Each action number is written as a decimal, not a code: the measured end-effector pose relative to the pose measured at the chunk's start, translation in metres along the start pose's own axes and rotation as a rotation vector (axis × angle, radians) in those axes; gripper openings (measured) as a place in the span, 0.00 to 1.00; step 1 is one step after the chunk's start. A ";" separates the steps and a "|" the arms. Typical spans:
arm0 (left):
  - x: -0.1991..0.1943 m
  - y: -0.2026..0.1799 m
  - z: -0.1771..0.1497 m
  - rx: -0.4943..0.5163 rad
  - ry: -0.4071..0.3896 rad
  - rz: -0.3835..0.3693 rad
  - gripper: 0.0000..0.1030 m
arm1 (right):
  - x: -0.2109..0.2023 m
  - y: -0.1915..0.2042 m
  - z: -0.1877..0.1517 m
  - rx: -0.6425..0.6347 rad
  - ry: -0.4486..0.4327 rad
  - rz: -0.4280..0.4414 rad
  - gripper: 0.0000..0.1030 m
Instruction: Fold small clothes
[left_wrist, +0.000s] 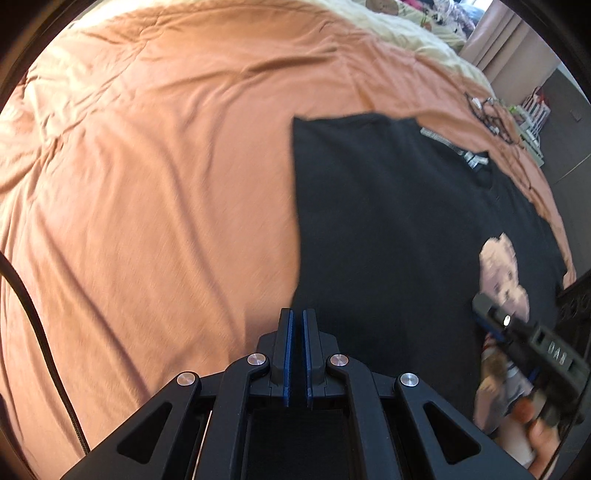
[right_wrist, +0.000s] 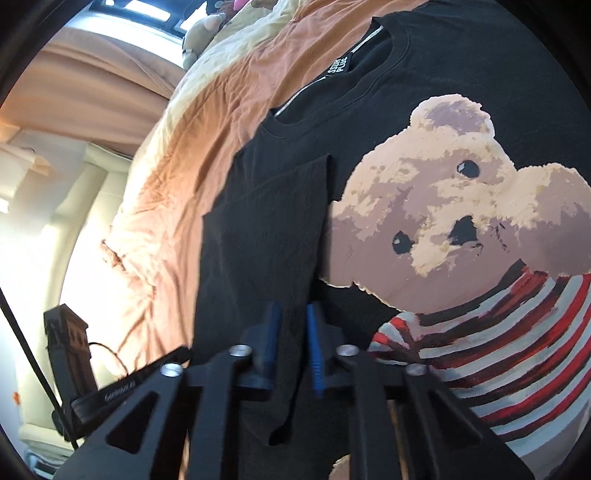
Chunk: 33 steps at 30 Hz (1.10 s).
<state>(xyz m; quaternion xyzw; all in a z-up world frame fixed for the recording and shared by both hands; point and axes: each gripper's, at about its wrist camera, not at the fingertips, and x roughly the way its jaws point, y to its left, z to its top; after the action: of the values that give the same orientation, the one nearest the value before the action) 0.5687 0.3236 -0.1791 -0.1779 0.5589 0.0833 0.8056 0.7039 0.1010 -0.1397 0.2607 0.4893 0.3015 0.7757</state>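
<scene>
Bedspread (left_wrist: 147, 184) orange, rumpled | black T-shirt (left_wrist: 388, 229) flat | left gripper (left_wrist: 298, 317) together | right gripper (right_wrist: 293, 314) clamped on sleeve (right_wrist: 266, 236)

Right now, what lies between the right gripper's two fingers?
In the right wrist view, a folded-over flap of the black T-shirt runs between the right gripper fingers, which look shut on it. Nothing else sits there.

Bed (left_wrist: 166, 184) under a wrinkled orange cover, black bear-print T-shirt (left_wrist: 388, 229) lying flat on it, cream blanket (left_wrist: 406, 33) at far edge, tangled cord (left_wrist: 491, 118) beside shirt.
</scene>
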 end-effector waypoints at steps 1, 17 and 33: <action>0.002 0.004 -0.005 -0.001 0.008 0.002 0.03 | -0.001 0.001 0.000 -0.006 -0.010 -0.020 0.01; -0.053 0.010 -0.047 -0.090 -0.045 -0.066 0.16 | -0.093 0.020 -0.035 -0.026 -0.088 -0.097 0.00; -0.135 -0.069 -0.073 -0.011 -0.226 -0.122 0.93 | -0.245 0.023 -0.077 -0.237 -0.224 -0.245 0.87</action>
<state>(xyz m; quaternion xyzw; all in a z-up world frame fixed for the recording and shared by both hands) 0.4791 0.2408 -0.0635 -0.2054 0.4524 0.0564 0.8660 0.5453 -0.0514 -0.0058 0.1383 0.3892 0.2296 0.8813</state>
